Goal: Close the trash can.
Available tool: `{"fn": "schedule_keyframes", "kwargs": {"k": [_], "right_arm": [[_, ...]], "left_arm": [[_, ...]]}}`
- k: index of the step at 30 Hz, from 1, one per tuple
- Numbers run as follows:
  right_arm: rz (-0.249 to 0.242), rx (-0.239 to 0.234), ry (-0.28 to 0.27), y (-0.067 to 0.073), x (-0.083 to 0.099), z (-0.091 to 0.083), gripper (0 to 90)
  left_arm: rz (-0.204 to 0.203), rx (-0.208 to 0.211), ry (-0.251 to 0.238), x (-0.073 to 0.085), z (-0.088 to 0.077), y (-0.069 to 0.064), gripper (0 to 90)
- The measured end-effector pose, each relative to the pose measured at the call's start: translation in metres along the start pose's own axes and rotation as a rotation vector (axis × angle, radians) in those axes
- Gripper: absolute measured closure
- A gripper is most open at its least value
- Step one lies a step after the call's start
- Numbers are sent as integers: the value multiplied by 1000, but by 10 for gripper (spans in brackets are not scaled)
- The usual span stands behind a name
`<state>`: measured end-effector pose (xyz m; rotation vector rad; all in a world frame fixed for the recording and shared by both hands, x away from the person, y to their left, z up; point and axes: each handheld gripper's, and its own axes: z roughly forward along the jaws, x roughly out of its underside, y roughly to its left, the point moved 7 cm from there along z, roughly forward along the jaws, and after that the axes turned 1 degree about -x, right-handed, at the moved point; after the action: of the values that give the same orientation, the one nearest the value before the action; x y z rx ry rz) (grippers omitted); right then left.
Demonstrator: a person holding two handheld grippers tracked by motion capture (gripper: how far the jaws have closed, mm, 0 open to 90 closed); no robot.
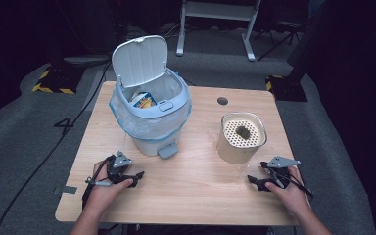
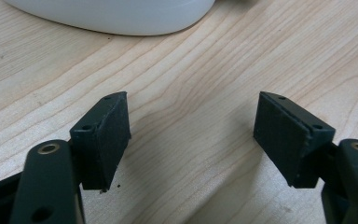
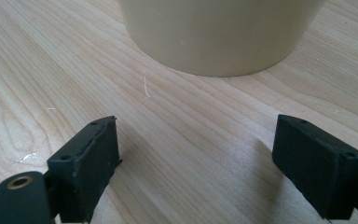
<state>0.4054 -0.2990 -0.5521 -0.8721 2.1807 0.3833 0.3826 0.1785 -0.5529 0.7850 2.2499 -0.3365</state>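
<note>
A cream container point(image 1: 241, 138) stands near the worktop's point(image 1: 196, 196) right edge; just before it the right gripper point(image 3: 196, 158) rests spread wide, holding nothing, while the left gripper point(image 2: 191, 135), likewise agape and empty, faces the pedal bin point(image 1: 152, 117)

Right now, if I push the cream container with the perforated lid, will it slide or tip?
The cream container looks squat with a broad base, so it would probably slide over the smooth wooden table rather than tip. It seems rigid, likely light plastic. A high push near the perforated lid might rock it.

Open tabletop point(image 1: 191, 186) between bin point(image 1: 152, 112) (lid up) and container point(image 1: 241, 137)
</note>
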Motion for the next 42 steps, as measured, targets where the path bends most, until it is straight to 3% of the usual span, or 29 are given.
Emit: {"fn": "schedule_keyframes", "kwargs": {"k": [7, 9, 12, 20, 24, 29, 33, 42], "right_arm": [[-6, -10, -1, 0, -1, 1, 142], [-6, -9, -1, 0, -1, 1, 142], [-7, -10, -1, 0, -1, 1, 142], [-7, -10, -1, 0, -1, 1, 142], [-6, -10, -1, 0, -1, 1, 142], [-6, -10, -2, 0, -1, 1, 142], [-6, -11, -2, 0, -1, 1, 142], [-5, -12, -1, -1, 0, 1, 145]], "left_arm": [[-19, 11, -30, -5, -7, 0, 332], [-30, 42, -64, -10, -15, -2, 334], [-20, 48, -69, -13, -20, -3, 338], [11, 101, -139, -42, -52, -7, 346], [11, 120, -163, -52, -64, -7, 350], [2, 142, -228, -74, -89, -3, 361], [3, 151, -252, -86, -101, 1, 364], [-13, 121, -307, -116, -130, 17, 385]]}}
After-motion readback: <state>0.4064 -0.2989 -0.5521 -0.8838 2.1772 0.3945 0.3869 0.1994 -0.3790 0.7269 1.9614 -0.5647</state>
